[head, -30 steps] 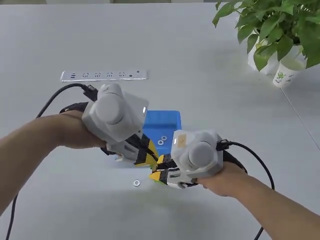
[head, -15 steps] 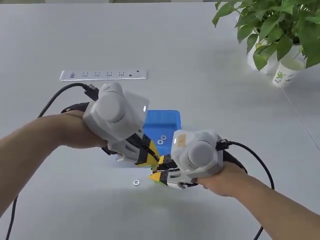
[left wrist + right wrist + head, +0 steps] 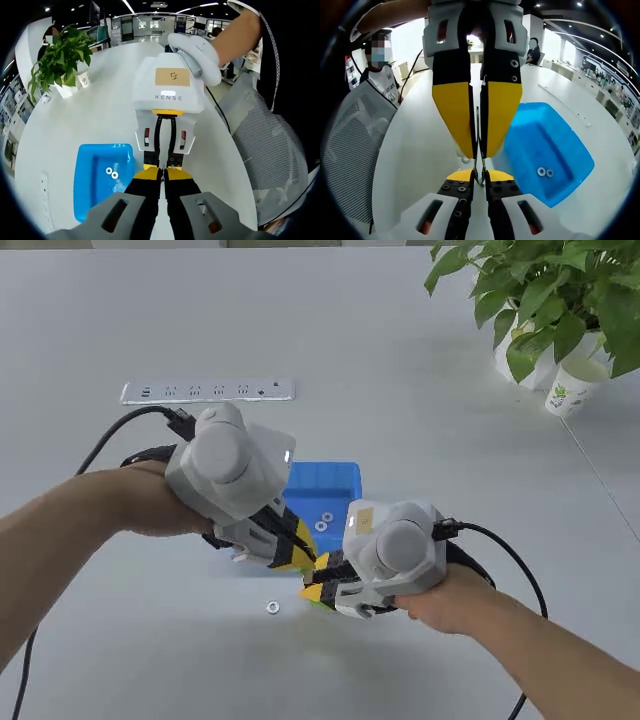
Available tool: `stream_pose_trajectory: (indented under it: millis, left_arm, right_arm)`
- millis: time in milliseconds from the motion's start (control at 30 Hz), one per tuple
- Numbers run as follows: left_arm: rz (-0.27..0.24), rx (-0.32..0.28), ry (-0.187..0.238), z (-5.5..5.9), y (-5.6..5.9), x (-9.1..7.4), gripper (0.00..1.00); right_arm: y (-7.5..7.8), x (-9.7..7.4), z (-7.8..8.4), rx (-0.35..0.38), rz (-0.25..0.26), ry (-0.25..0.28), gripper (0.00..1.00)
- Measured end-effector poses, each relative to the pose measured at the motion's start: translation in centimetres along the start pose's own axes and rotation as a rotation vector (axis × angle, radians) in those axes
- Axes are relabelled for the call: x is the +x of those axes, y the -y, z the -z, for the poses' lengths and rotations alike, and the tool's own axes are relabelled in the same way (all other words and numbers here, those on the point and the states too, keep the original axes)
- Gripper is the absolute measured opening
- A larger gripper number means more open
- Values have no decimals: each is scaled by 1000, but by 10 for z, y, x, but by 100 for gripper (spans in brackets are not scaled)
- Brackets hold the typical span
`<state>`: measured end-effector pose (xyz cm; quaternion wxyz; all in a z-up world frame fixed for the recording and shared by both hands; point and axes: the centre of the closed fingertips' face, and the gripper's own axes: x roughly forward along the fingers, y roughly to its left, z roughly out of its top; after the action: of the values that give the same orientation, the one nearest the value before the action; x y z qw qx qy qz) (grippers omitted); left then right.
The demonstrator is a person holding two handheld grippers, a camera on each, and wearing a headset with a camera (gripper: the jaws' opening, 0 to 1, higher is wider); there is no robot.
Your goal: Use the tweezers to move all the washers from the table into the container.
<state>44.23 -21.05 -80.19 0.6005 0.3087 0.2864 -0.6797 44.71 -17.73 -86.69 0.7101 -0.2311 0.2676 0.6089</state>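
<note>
Left tool (image 3: 303, 560) and right tool (image 3: 313, 591) nose to nose, both clamped on the thin tweezers (image 3: 478, 150), blue container (image 3: 335, 480) alongside.

The head view looks forward and down from above the table (image 3: 430, 420), with the left gripper (image 3: 303, 558) and right gripper (image 3: 312, 592) close beneath it, tip to tip. The left gripper view sits low over the table and faces the right gripper head-on at close range. The right gripper view faces the opposite way, very near the left gripper's yellow pads (image 3: 451, 115). All three views share the blue container (image 3: 335, 485) holding two washers (image 3: 321, 526)
</note>
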Motion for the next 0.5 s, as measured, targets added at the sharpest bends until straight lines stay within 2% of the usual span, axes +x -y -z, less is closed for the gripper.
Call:
stream_pose_trajectory:
  millis: [500]
  left_arm:
    - [8, -6, -7, 0, 3, 0, 6]
  right_arm:
    - [-3, 0, 0, -7, -4, -7, 10]
